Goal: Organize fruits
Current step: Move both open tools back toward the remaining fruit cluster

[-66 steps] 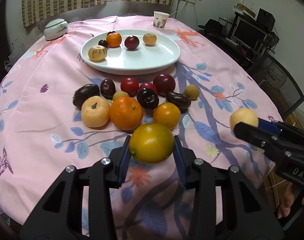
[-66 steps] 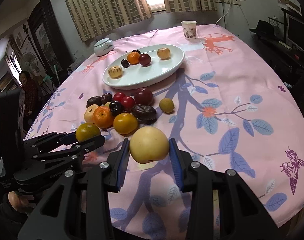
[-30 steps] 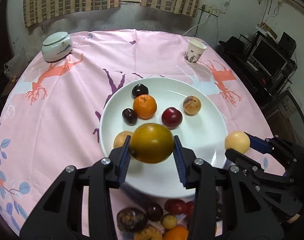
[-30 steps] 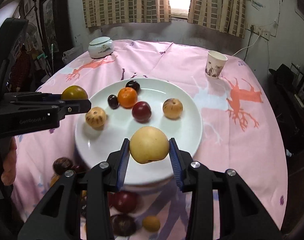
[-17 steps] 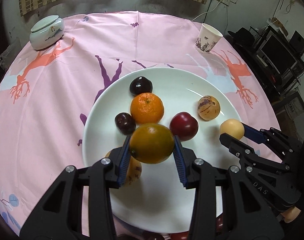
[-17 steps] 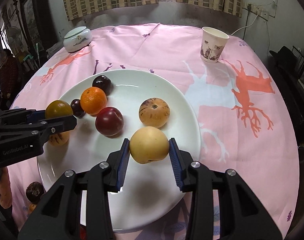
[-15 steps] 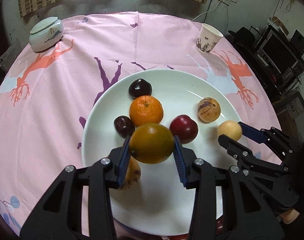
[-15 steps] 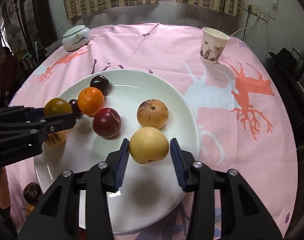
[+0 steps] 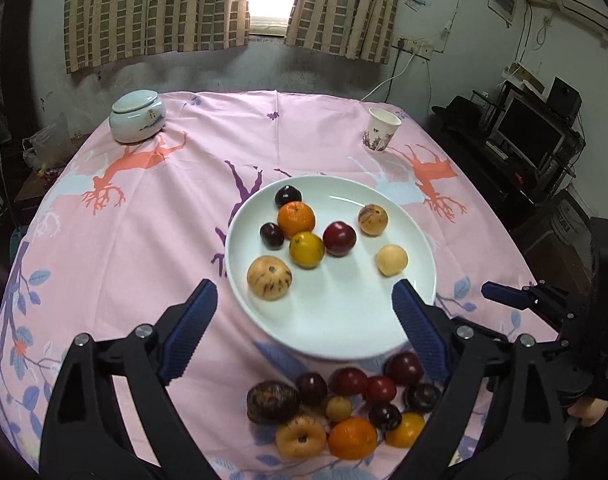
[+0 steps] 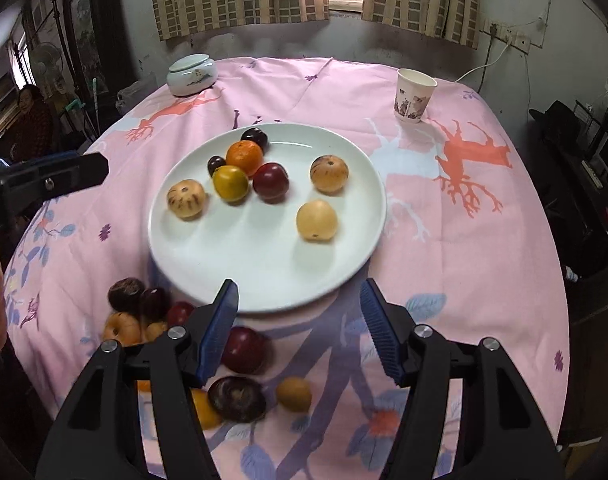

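A white plate (image 9: 336,320) (image 10: 263,264) on the pink tablecloth holds several fruits. Among them are the yellow-orange fruit (image 9: 306,249) (image 10: 230,183) and the pale yellow fruit (image 9: 391,259) (image 10: 316,220). My left gripper (image 9: 304,328) is open and empty, above the plate's near rim. My right gripper (image 10: 299,324) is open and empty, above the plate's near edge. A pile of loose fruits (image 9: 340,412) (image 10: 239,360) lies on the cloth in front of the plate.
A paper cup (image 9: 380,130) (image 10: 414,95) stands at the back right. A lidded ceramic jar (image 9: 137,116) (image 10: 191,73) stands at the back left. The round table drops off on all sides. A desk with a monitor (image 9: 532,136) is to the right.
Both grippers let go of their fruits onto the plate, opened wide and pulled back and up toward me. The yellow-orange fruit and the pale yellow fruit now rest on the plate.
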### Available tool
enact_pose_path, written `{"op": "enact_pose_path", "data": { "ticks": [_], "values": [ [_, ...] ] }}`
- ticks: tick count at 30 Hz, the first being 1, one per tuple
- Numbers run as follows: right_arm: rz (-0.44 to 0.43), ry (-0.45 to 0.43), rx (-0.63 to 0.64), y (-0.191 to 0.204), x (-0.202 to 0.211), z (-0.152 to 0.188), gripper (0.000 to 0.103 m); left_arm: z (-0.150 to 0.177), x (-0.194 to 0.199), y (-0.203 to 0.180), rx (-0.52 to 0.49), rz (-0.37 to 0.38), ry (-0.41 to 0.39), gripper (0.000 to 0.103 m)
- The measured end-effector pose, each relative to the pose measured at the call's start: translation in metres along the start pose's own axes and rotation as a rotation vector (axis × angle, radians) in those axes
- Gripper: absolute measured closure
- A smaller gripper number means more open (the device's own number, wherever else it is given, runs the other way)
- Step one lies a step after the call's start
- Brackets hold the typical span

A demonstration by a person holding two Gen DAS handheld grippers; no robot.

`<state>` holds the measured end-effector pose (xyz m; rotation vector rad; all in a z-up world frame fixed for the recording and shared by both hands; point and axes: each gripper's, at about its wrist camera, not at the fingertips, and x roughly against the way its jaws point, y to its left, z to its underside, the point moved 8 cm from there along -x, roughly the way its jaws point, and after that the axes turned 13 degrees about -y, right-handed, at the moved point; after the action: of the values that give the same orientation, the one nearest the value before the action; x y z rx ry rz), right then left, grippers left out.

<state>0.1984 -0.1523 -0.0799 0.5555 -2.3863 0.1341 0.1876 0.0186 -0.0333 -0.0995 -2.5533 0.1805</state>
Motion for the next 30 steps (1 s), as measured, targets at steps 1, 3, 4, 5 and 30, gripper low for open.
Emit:
{"op": "enact_pose_path", "data": {
  "ticks": [1, 3, 4, 5, 30],
  "values": [
    [-0.007, -0.008, -0.005, 0.004, 0.01, 0.005, 0.039, 0.009, 0.009, -0.001, -0.002, 0.004, -0.006, 0.011],
    [-0.021, -0.031, -0.011, 0.014, 0.031, 0.016, 0.038, 0.028, 0.023, -0.001, -0.01, -0.005, -0.022, 0.011],
    [-0.023, -0.04, -0.013, 0.019, 0.039, 0.021, 0.034, 0.038, 0.029, 0.0, -0.012, -0.014, -0.028, 0.011],
    [-0.025, -0.051, -0.014, 0.025, 0.048, 0.027, 0.032, 0.048, 0.035, 0.001, -0.01, -0.024, -0.034, 0.011],
    [-0.153, -0.02, -0.104, 0.079, 0.036, 0.11, 0.043, 0.147, 0.074, 0.027, 0.054, -0.075, 0.031, 0.011]
  ]
}}
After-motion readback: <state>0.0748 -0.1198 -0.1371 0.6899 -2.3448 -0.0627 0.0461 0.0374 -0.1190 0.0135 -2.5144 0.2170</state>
